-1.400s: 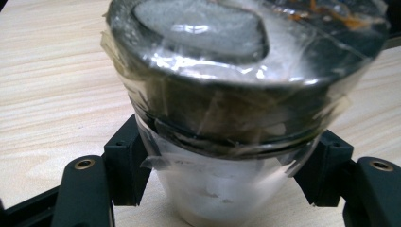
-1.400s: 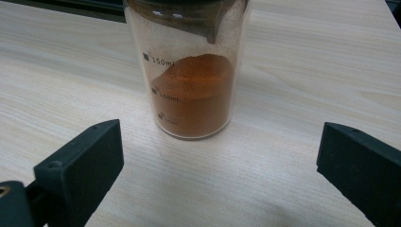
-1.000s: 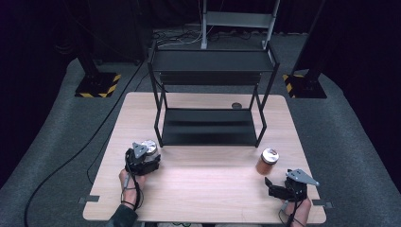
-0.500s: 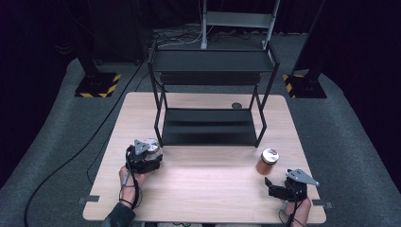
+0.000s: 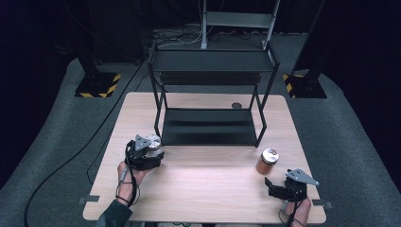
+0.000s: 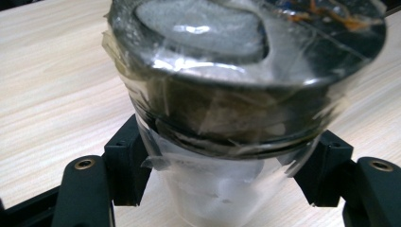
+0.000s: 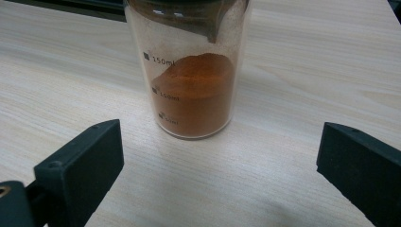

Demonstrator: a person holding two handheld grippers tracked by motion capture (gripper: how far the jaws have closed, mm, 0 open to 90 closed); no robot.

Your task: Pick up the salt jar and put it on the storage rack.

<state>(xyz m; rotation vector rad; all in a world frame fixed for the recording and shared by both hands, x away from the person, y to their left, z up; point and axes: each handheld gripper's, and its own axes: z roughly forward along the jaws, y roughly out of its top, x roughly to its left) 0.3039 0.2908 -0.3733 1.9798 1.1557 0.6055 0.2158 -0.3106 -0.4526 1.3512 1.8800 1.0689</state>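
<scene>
A clear jar with a taped dark lid and white contents (image 6: pixel 227 109) sits between the jaws of my left gripper (image 5: pixel 152 157), which is shut on it; in the high view the jar's (image 5: pixel 152 142) top shows at the table's left, just off the rack's front left leg. A glass jar of orange-brown powder (image 7: pixel 191 71) with volume marks stands on the wood ahead of my right gripper (image 7: pixel 217 170), whose jaws are spread wide and stay short of it. From above, that jar (image 5: pixel 267 161) stands right of centre and the right gripper (image 5: pixel 273 186) lies near the front right corner.
A black two-tier metal rack (image 5: pixel 210 94) stands on the back half of the wooden table (image 5: pixel 208 189). A small dark round object (image 5: pixel 236 106) lies behind the rack's lower shelf. Black stands with striped bases flank the table on the grey floor.
</scene>
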